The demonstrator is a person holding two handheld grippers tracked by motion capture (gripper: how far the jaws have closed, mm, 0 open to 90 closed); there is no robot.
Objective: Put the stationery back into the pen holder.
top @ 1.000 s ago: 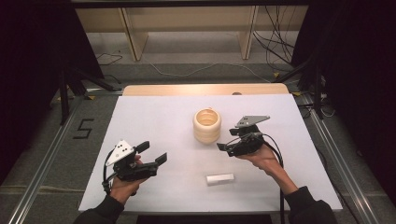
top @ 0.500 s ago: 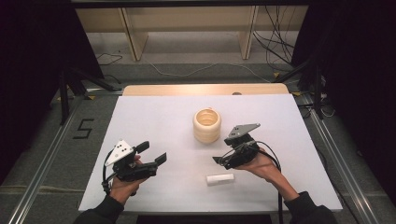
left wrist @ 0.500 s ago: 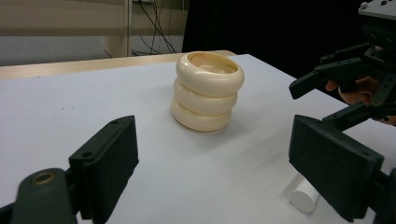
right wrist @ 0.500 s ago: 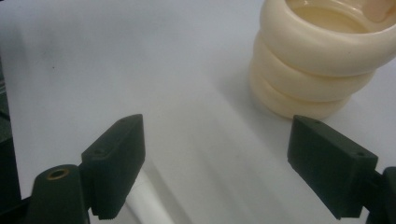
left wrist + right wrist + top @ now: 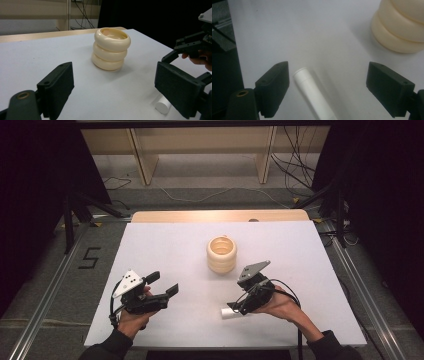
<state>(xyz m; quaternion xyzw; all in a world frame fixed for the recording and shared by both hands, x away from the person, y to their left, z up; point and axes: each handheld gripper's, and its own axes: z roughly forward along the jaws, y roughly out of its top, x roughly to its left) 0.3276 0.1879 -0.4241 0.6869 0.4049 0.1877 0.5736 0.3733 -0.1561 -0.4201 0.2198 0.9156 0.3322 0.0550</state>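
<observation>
— Where's the white tube point(image 5: 312, 93)?
— Lying flat on the white surface point(image 5: 170, 245), between the right gripper point(image 5: 239, 308)'s spread jaws, apparently untouched.
— Anything nearby?
— A cream ringed vase point(image 5: 221, 254) stands upright behind it, apart. The left gripper point(image 5: 167, 287) hovers well aside, jaws spread, nothing between them.

Counter mostly open, two low obstacles near the right hand

The white counter point(image 5: 165, 245) lies bare across its left and far parts. A cream stack of three rings point(image 5: 221, 254) stands upright near the middle, well apart from the left tongs point(image 5: 163, 285). A small white tube point(image 5: 312, 91) lies flat between the spread jaws of the right tongs point(image 5: 235, 308), nearer one jaw, with bare surface between it and the rings.
</observation>
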